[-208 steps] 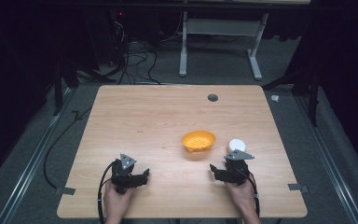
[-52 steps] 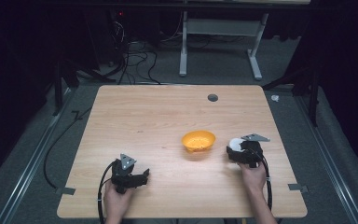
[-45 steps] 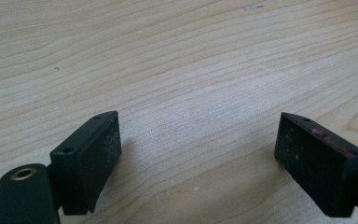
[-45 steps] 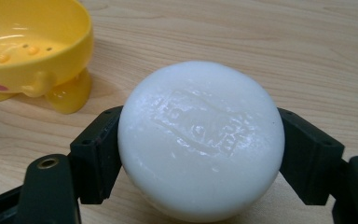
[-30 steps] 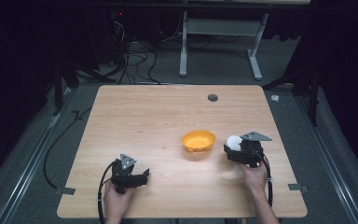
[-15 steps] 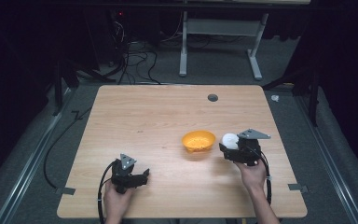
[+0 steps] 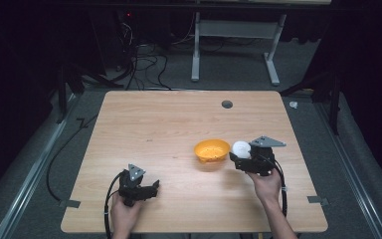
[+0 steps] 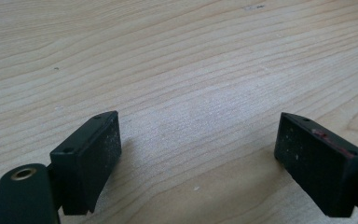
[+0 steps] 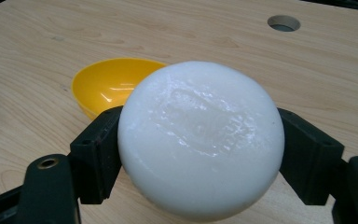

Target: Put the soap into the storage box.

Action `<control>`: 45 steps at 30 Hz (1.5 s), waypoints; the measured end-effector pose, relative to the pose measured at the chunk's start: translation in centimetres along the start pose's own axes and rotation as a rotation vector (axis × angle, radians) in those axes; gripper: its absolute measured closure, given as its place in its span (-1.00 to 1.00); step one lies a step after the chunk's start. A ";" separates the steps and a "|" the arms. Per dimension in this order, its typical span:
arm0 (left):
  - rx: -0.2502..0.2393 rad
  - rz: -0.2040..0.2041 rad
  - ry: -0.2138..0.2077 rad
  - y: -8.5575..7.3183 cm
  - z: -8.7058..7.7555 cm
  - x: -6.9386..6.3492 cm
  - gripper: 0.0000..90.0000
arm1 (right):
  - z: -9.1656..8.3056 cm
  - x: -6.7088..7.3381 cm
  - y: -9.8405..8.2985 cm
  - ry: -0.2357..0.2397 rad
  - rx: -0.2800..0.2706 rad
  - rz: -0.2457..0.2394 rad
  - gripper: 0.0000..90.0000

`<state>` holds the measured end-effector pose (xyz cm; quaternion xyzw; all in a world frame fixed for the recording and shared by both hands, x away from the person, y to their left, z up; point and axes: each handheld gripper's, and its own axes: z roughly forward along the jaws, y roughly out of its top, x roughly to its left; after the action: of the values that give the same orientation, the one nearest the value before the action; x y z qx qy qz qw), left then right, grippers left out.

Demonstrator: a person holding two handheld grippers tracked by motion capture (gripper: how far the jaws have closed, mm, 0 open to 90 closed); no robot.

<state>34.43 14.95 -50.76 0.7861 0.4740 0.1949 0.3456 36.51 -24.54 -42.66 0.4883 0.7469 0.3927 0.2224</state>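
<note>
A pale wooden surface (image 7: 169, 129) carries the scene, a round cable hole (image 7: 227, 104) near its far edge at about 12 o'clock. At about 4 o'clock from the surface's centre sits a yellow bowl (image 7: 211, 151); as far as its visible inside shows in the right gripper view (image 9: 107, 86), it holds nothing. Just beside it, at the bowl's 3 o'clock, the right gripper (image 7: 243, 158) clamps a white ball (image 7: 240, 148) between its two black jaws, one jaw pressed to each side, as the right gripper view shows (image 9: 200, 140). The ball is held near the bowl's rim, not inside it. Well apart, at about 7 o'clock on the surface, the left gripper (image 7: 151, 188) rests in the person's left hand (image 7: 124, 211); its jaws stand spread wide over bare wood with nothing between them.
</note>
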 end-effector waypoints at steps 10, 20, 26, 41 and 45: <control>0.000 0.000 0.000 0.0 0.0 0.0 -0.67 | 0.2 0.7 0.7 0.031 -0.006 -0.008 -0.45; 0.000 0.000 0.000 0.0 0.0 0.0 -0.67 | 0.8 1.4 1.3 0.058 0.001 -0.026 -0.45; 0.000 0.000 0.000 0.0 0.0 0.0 -0.67 | 1.2 1.8 1.9 0.073 0.003 -0.029 -0.45; 0.000 0.000 0.000 0.0 0.0 0.0 -0.67 | 3.4 2.6 2.9 0.101 0.041 -0.049 -0.45; 0.000 0.000 0.000 0.0 0.0 0.0 -0.67 | 4.0 2.9 3.2 0.105 0.055 -0.051 -0.45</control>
<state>34.43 14.95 -50.76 0.7860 0.4740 0.1948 0.3457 39.89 -19.77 -42.31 0.4540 0.7801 0.3913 0.1795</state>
